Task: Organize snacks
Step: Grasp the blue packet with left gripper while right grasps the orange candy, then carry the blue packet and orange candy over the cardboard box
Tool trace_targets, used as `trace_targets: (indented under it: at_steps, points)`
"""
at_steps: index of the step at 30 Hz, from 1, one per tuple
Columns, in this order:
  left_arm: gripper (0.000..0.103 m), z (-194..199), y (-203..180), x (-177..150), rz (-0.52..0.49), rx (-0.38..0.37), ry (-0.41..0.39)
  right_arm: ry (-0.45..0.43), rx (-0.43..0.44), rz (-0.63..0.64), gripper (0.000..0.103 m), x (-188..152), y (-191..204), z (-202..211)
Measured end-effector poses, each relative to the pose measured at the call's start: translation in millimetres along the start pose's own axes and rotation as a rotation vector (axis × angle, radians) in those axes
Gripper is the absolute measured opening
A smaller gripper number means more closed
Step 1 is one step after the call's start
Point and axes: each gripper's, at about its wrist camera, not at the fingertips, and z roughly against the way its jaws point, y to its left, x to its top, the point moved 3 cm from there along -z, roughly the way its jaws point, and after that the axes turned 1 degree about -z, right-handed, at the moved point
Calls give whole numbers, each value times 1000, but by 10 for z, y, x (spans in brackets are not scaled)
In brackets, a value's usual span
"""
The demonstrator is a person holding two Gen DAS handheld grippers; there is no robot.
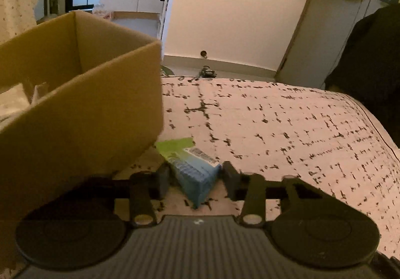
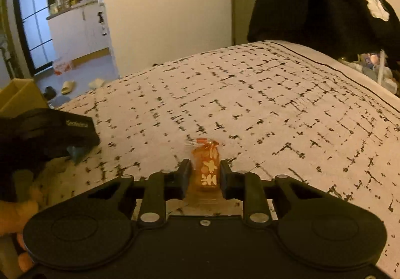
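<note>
Left gripper (image 1: 195,180) had its two fingers spread, a blue snack box (image 1: 193,175) sitting between them. The box lay tilted, one corner toward the camera; a gap showed on the right-finger side, and on the left side contact could not be told. So jaws open around the box, not clamped. A green wrapper (image 1: 175,145) lay just beyond the box, touching it, at the foot of the cardboard box (image 1: 82,114). That carton stood ahead-left of the gripper, open top, pale packaging visible inside at its left. All of it rested on the patterned bedspread (image 1: 287,124), which ran ahead and to the right of the fingers.

Right gripper (image 2: 205,175) was closed on an orange snack packet (image 2: 206,170) with pale prints, upright between the fingers, both pads against its sides. The packet's twisted top stuck up past the fingertips. Bedspread spread out ahead of it. Well off to its left was the other gripper's black body, with a bit of blue under it; the carton edge showed beyond that, far left.
</note>
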Motion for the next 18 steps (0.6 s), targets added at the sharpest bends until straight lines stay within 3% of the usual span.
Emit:
trace_targets:
  at_steps: [5, 10, 16, 18]
  points:
    - [33, 98, 14, 33, -37, -21, 13, 29, -11, -39, 23, -20, 20, 155]
    - [33, 464, -9, 65, -78, -89, -11, 13, -49, -80, 23, 83, 48, 417]
    - [33, 868, 58, 214, -86, -157, -17, -52, -40, -147, 23, 379, 180, 865]
    - [33, 1035, 113, 330, -92, -178, -56, -81, -30, -159, 23, 496, 252, 1036]
